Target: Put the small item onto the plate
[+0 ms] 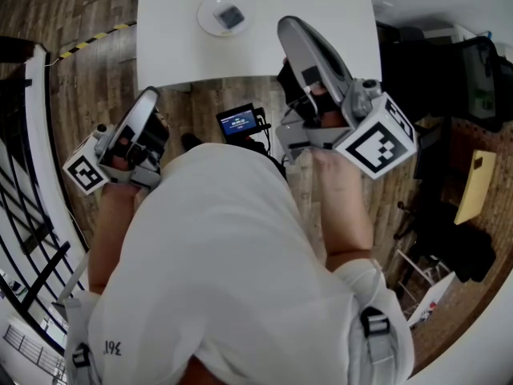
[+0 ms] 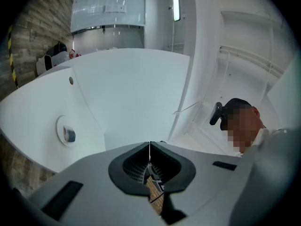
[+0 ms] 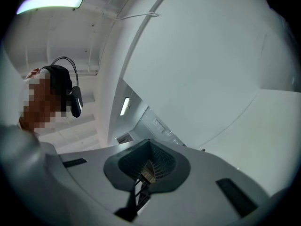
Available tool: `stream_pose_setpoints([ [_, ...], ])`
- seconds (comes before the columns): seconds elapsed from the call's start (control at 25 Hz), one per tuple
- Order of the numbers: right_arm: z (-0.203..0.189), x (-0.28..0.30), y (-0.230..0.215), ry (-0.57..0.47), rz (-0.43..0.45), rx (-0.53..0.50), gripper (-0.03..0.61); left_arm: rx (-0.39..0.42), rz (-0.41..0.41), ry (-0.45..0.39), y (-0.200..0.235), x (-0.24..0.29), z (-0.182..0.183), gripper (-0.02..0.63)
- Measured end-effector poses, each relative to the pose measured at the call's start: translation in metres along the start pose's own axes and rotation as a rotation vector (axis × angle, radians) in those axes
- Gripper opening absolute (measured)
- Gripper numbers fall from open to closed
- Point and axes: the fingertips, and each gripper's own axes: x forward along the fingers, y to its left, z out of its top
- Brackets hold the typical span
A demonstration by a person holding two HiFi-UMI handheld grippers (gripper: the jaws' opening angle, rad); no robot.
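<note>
Small item (image 1: 231,16) sits right on the plate (image 1: 210,24), on the white worktop (image 1: 168,46). Nothing is left to fetch, I'd say! Right claw (image 1: 288,24) hangs to the plate's right, clenched on nothing and seemingly the nearer. Left claw (image 1: 149,95), also clenched empty, hangs near-left of the plate, past the worktop's edge.

1. Bright, even indoor light; the white tabletop (image 1: 168,38) is almost blown out in the head view.
2. The plate (image 1: 205,10) throws barely any shadow.
3. A ceiling strip light (image 3: 49,3) glares at the right gripper view's upper left.
4. All three views bulge fisheye-fashion, with dark corners in both gripper views.
5. Close foreground looks soft.
</note>
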Motion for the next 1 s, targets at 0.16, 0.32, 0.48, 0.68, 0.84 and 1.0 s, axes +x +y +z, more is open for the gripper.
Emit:
stream_pose_setpoints([
  [0.16,-0.004,0.001,-0.002,0.017,-0.013,-0.018,0.002,-0.002,0.002,0.000,0.001,-0.001,0.000,0.007],
  [0.32,-0.007,0.003,-0.003,0.030,-0.020,-0.031,0.002,-0.003,0.002,-0.002,0.001,-0.001,0.000,0.008],
  [0.48,-0.009,0.006,-0.004,0.041,-0.020,-0.032,0.002,-0.005,0.003,-0.003,0.002,0.000,0.001,0.007],
  [0.68,-0.012,0.009,-0.005,0.056,-0.016,-0.039,0.002,-0.003,0.006,-0.006,0.002,-0.001,0.001,0.006],
  [0.84,-0.013,0.011,-0.005,0.063,-0.013,-0.043,0.002,-0.001,0.004,-0.009,0.002,-0.001,0.003,0.006],
  [1.0,-0.014,0.011,-0.006,0.068,-0.017,-0.044,0.002,0.001,0.004,-0.012,0.002,-0.001,0.003,0.007],
])
